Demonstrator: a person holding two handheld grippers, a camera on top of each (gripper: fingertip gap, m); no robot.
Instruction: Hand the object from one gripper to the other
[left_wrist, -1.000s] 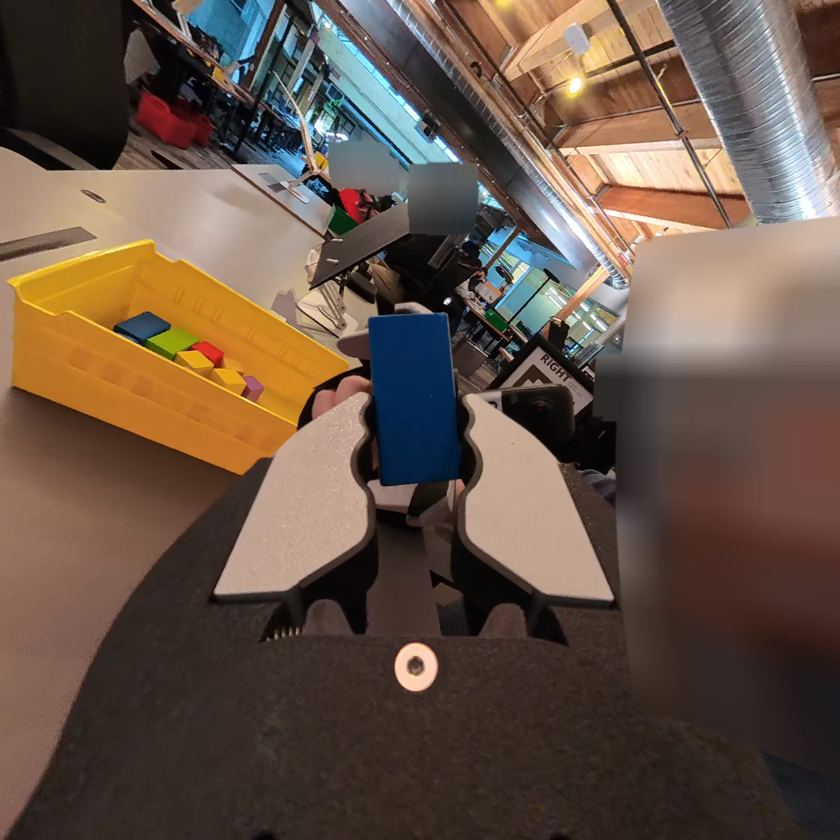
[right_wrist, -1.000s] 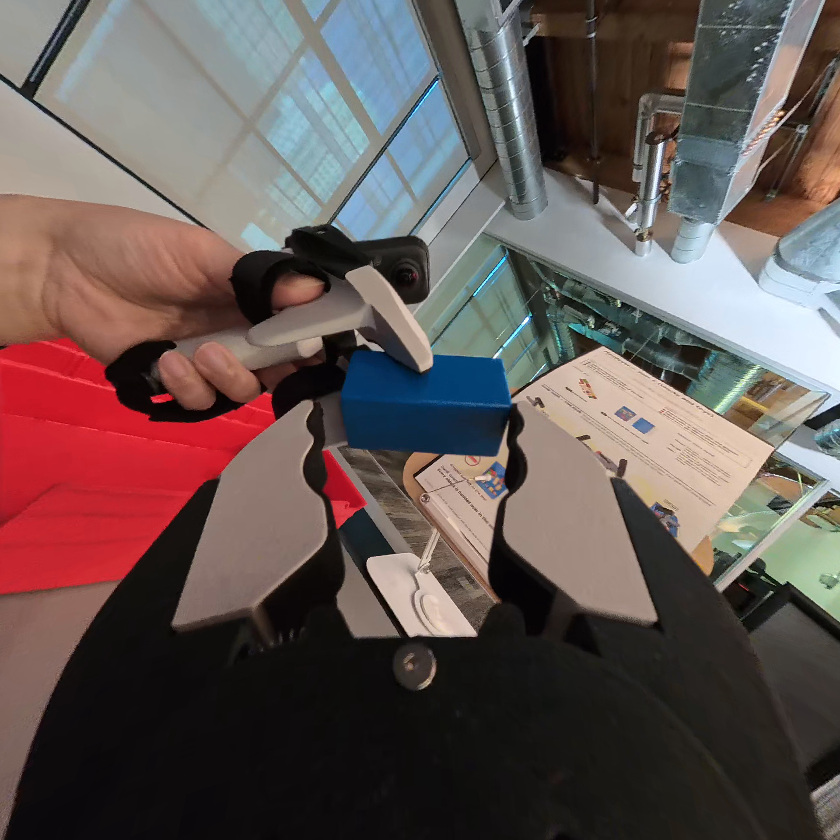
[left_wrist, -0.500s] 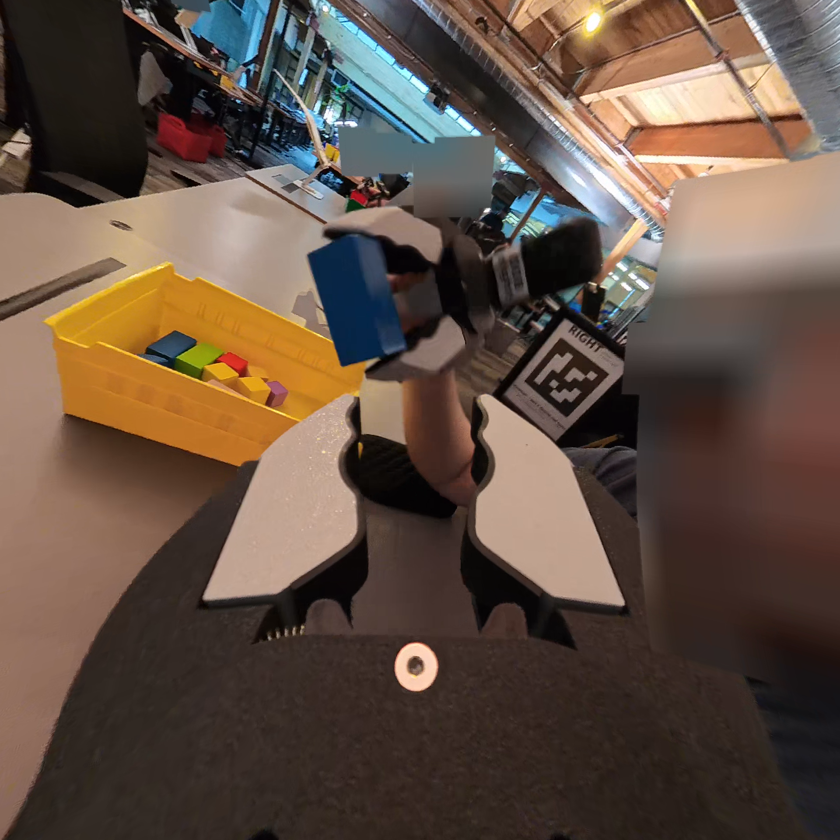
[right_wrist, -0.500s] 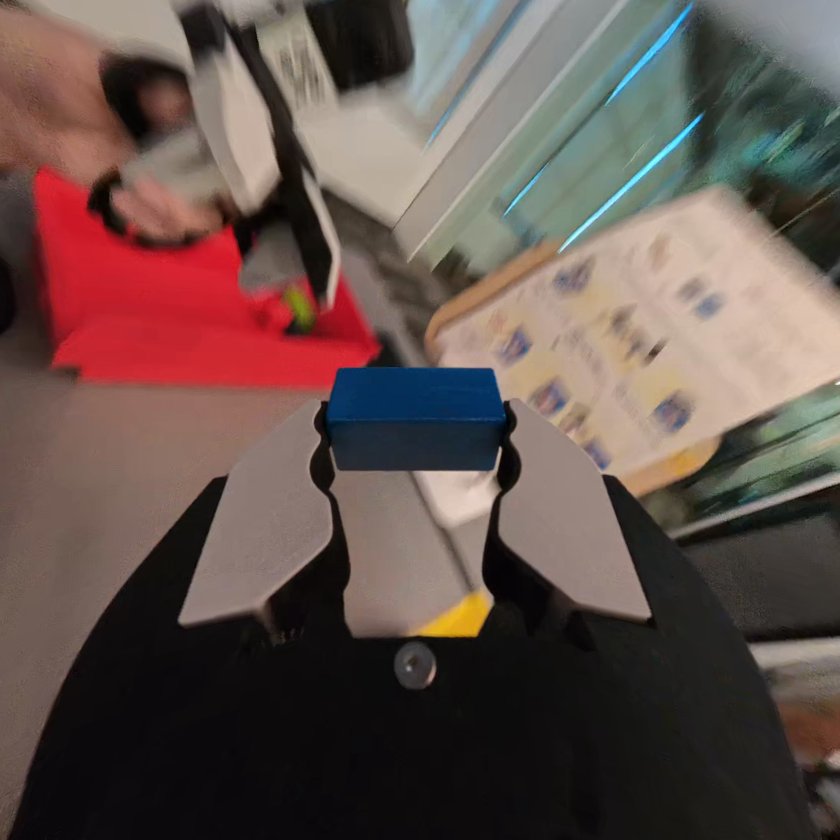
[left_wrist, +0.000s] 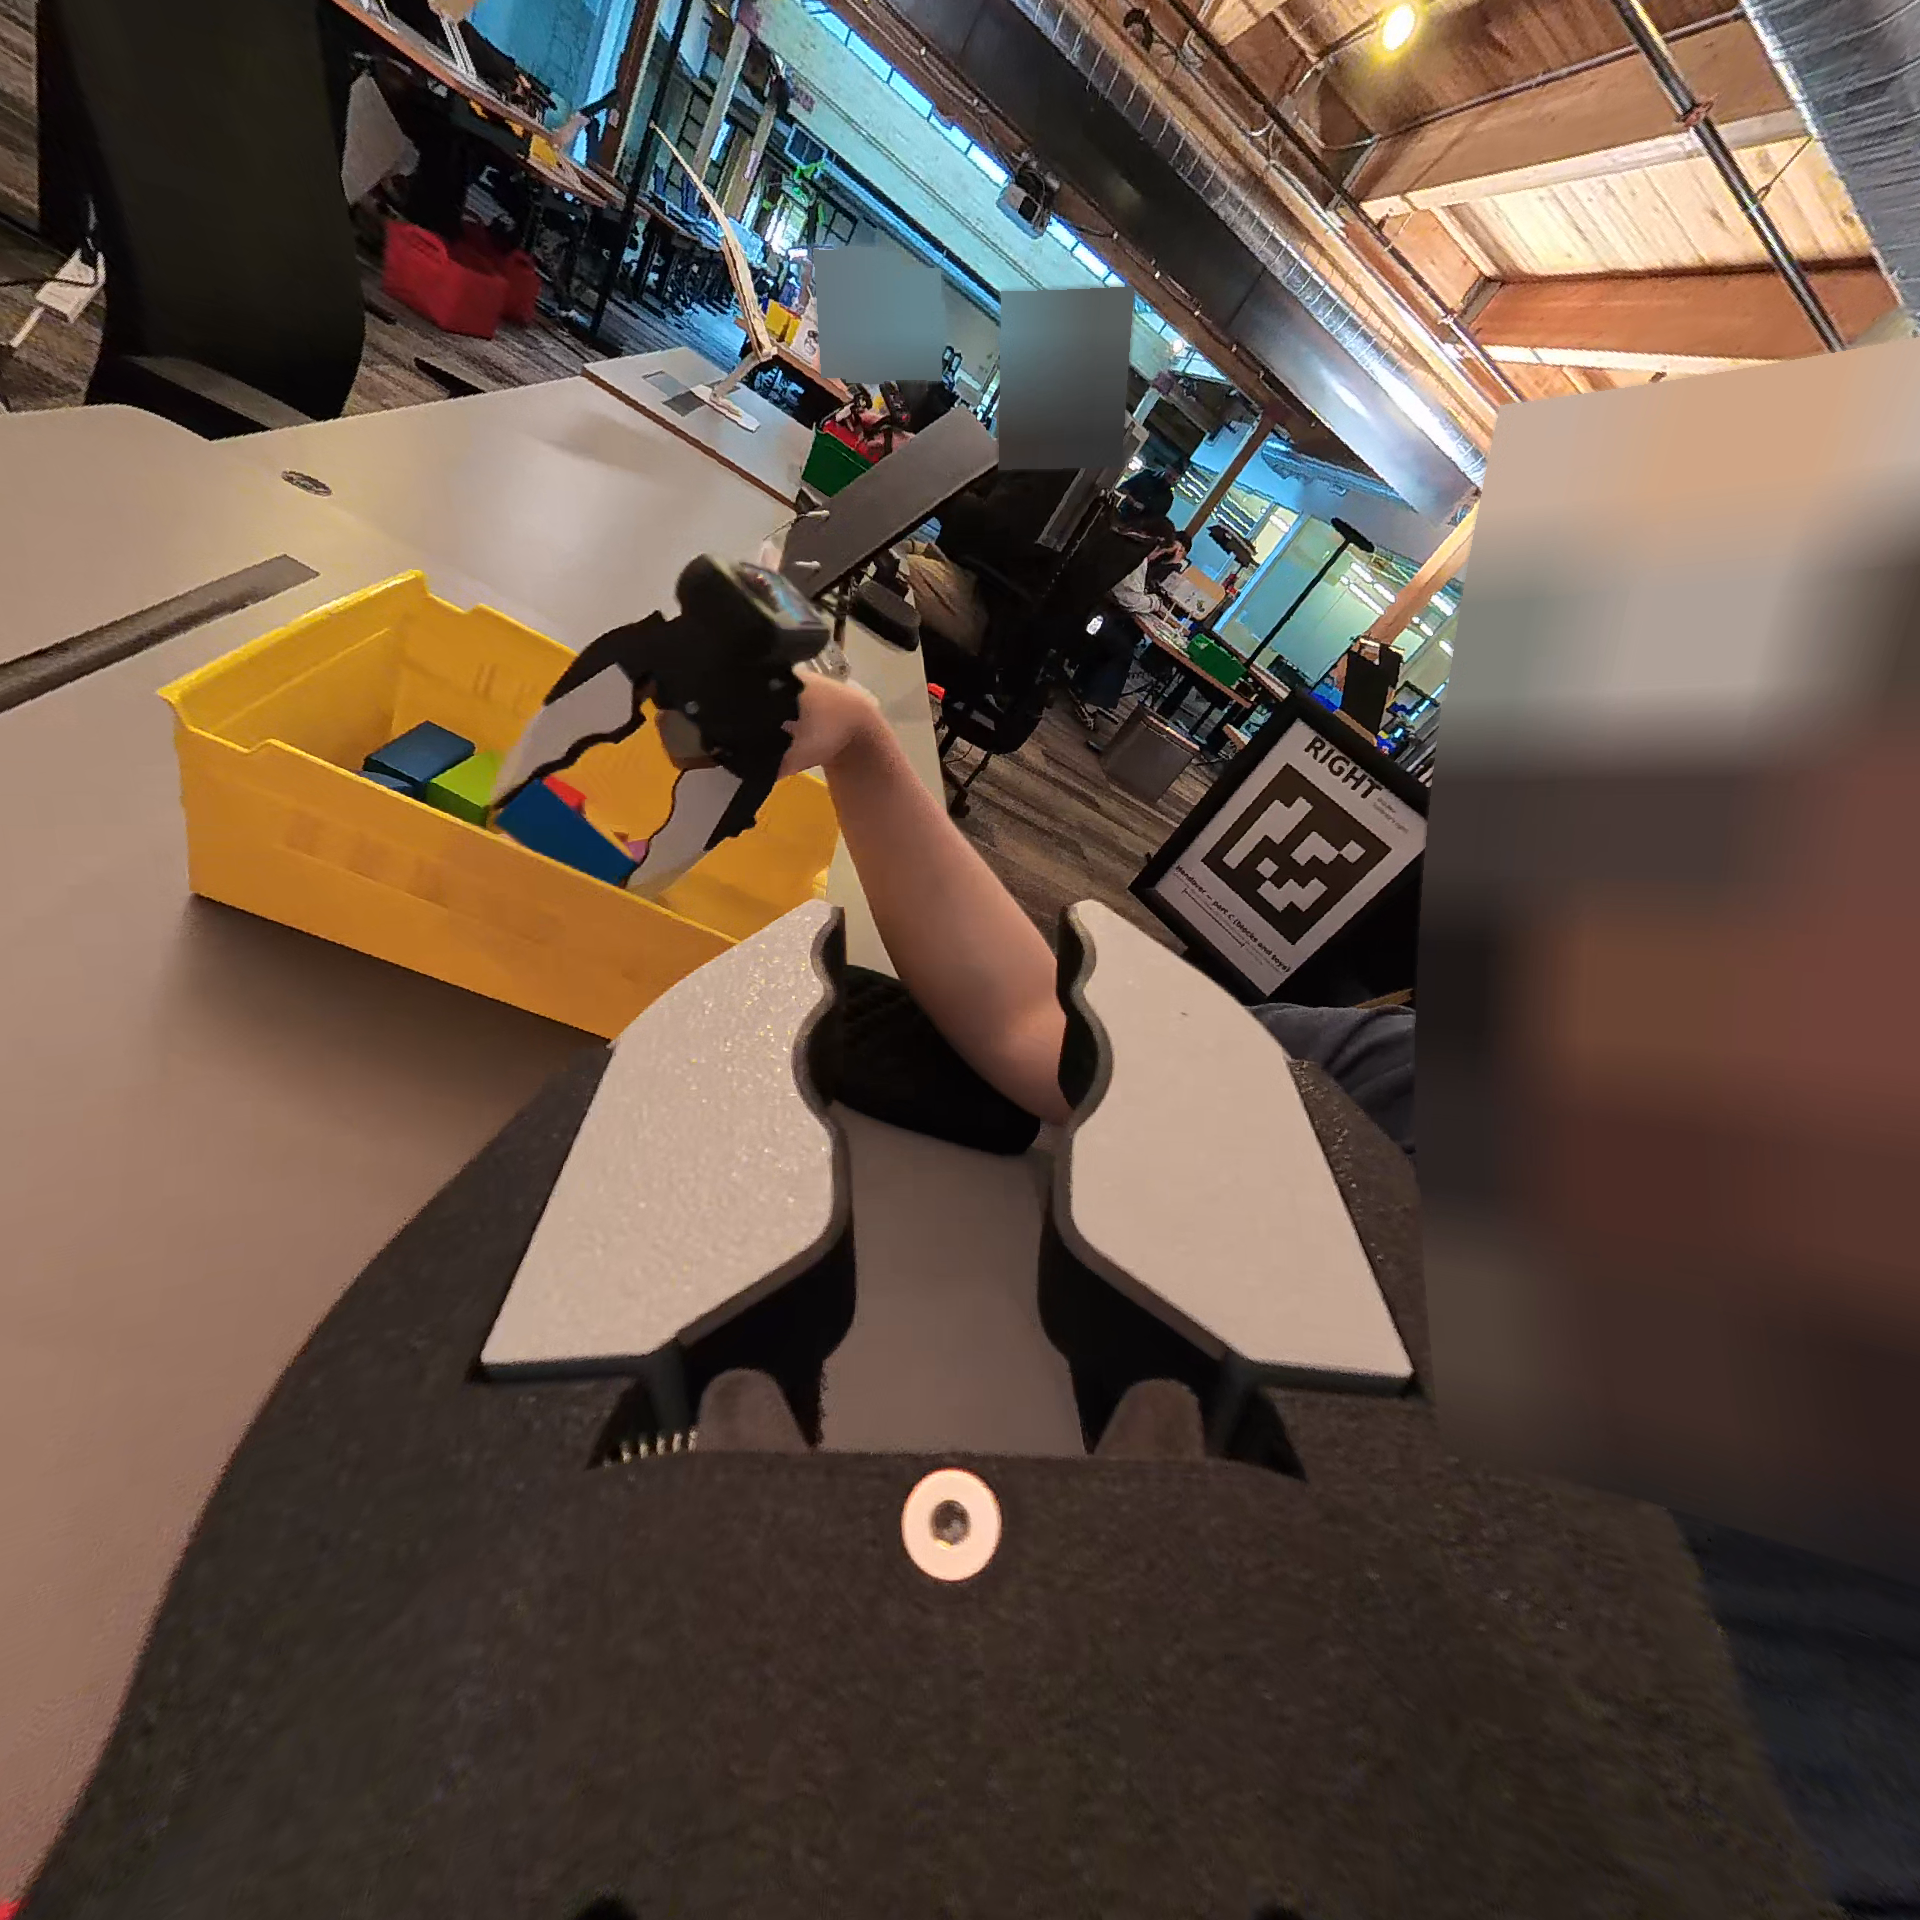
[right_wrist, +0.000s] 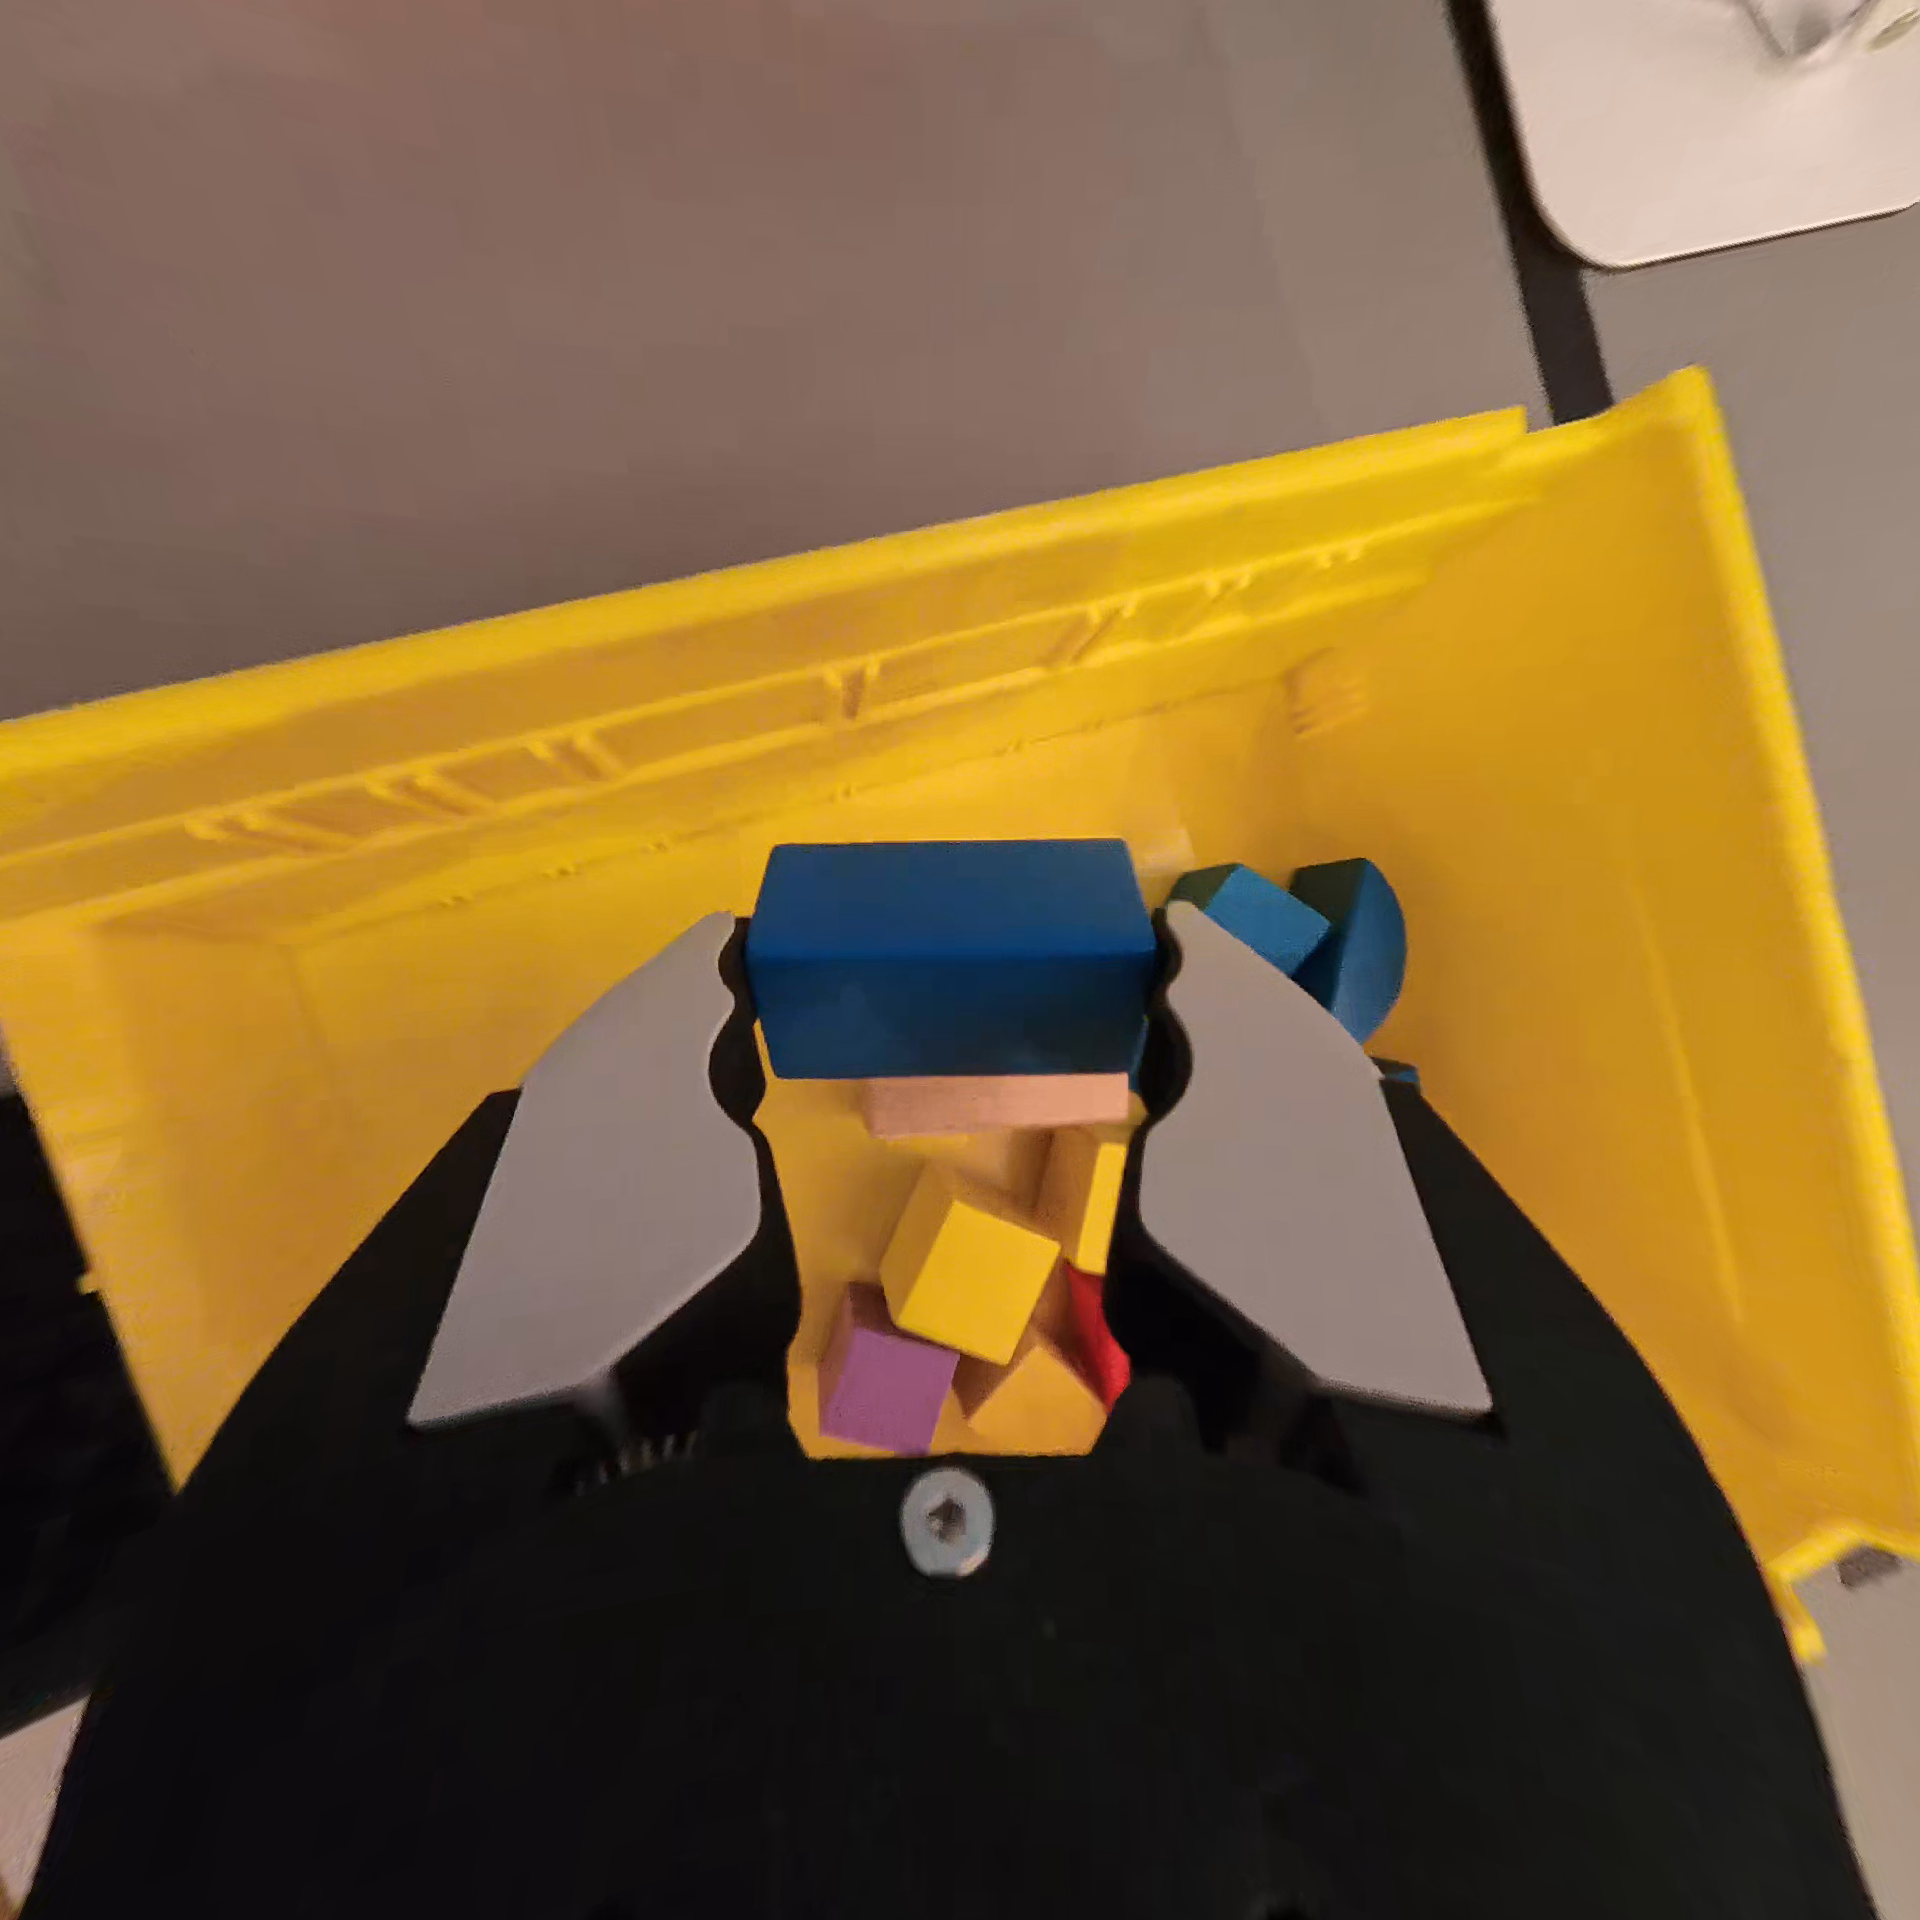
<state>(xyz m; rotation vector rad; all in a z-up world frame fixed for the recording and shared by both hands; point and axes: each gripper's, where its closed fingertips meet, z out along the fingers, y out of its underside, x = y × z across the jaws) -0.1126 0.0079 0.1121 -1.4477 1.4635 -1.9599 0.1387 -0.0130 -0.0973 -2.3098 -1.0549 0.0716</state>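
Note:
My right gripper (right_wrist: 951, 961) is shut on a blue rectangular block (right_wrist: 951, 956) and holds it over the inside of the yellow bin (right_wrist: 1558, 831). In the left wrist view the right gripper (left_wrist: 582, 831) reaches down into the yellow bin (left_wrist: 436, 914) with the blue block (left_wrist: 561, 831) between its fingers. My left gripper (left_wrist: 945, 961) is open and empty, held above the table's near side, well back from the bin. A person's forearm (left_wrist: 935, 883) shows between its fingers, farther off.
The bin holds several coloured blocks: yellow (right_wrist: 971, 1273), purple (right_wrist: 883, 1392), red (right_wrist: 1096, 1340), blue (right_wrist: 1340, 945), green (left_wrist: 468, 784). The grey table (left_wrist: 208, 1143) spreads around the bin. A framed black-and-white marker sign (left_wrist: 1288, 852) stands right. A white pad (right_wrist: 1704, 114) lies beyond the bin.
The left gripper let go of the blue block and opened. The right gripper took the block, swung away and down, and now holds it inside the yellow bin.

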